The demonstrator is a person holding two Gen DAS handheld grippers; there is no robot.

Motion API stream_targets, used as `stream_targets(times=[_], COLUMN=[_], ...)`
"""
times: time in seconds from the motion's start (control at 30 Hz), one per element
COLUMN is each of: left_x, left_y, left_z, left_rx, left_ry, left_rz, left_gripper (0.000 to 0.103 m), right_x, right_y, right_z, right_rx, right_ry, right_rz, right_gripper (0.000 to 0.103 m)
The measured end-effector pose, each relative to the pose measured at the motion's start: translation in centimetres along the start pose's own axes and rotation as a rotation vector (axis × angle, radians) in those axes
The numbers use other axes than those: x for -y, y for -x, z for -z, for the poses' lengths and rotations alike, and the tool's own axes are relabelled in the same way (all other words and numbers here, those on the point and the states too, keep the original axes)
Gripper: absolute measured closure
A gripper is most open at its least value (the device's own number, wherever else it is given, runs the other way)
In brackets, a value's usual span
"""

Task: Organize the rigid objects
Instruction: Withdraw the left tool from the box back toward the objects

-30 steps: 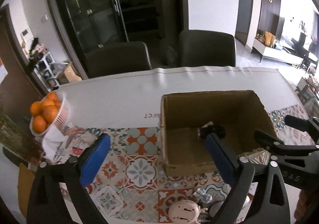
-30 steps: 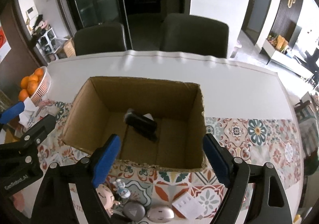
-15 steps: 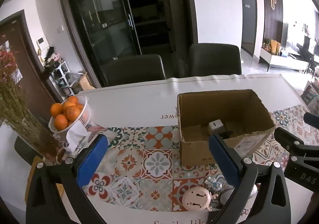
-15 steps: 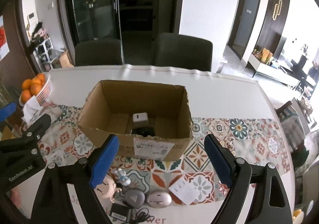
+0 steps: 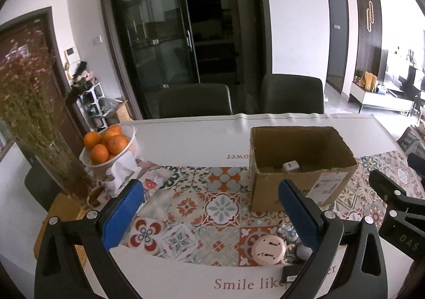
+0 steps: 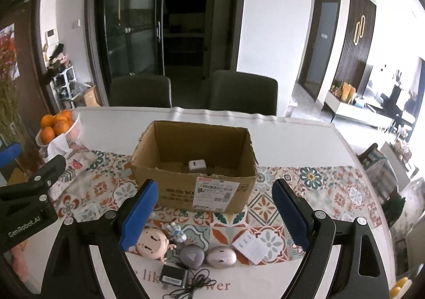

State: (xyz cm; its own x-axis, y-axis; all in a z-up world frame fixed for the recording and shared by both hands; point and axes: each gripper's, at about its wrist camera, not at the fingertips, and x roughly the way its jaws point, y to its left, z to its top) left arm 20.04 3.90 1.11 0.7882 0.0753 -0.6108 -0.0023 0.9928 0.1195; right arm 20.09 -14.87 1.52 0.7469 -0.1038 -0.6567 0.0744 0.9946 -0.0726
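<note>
An open cardboard box (image 6: 196,187) stands mid-table with a white charger (image 6: 197,166) inside; it also shows in the left wrist view (image 5: 300,184). In front of it lie a pink doll-head toy (image 6: 152,243), a small blue-white figure (image 6: 177,232), a grey pebble-shaped device (image 6: 191,256), a pink one (image 6: 221,257), a white card (image 6: 251,244) and a black adapter with cable (image 6: 174,277). My right gripper (image 6: 213,215) is open and empty above these. My left gripper (image 5: 212,215) is open and empty, left of the box.
A white bowl of oranges (image 5: 107,147) and a vase of dried flowers (image 5: 39,123) stand at the table's left. Two dark chairs (image 6: 140,91) stand behind the table. A patterned runner (image 5: 191,200) covers the near part of the table.
Both grippers have pulled back and up from over the box. The box now sits farther off, and the loose items at the near edge have come into view.
</note>
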Motion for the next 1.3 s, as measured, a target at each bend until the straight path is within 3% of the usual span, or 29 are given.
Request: stream_targets(times=[0.2,0.53,1.0,1.3], left_x=[-1.4,-2.5,-2.1,-1.9], left_y=[0.8,0.4,-2.6,-4.1], left_z=[2.7,6.9,11.7,13.5], left_rx=[-0.008,-0.083,-0.176,-0.182], left_ry=[0.012,0.023,-0.027,-0.055], left_rz=[-0.028,-0.005,0.026,0.047], left_gripper=[0.0,0.0,0.0,0.0], right_x=[-1.6,-3.6,-4.8,-5.2], right_y=[0.9,0.6,-2.8,-4.9], right_z=[2.1,6.2,11.1,13.6], right_rx=[0.022,-0.004,-0.138,-0.189], right_ry=[0.027,0.063,0.043,0.005], right_rz=[-0.024,-0.07,-0.128,-0.158], right_gripper=[0.015,0.015,0.016,0.02])
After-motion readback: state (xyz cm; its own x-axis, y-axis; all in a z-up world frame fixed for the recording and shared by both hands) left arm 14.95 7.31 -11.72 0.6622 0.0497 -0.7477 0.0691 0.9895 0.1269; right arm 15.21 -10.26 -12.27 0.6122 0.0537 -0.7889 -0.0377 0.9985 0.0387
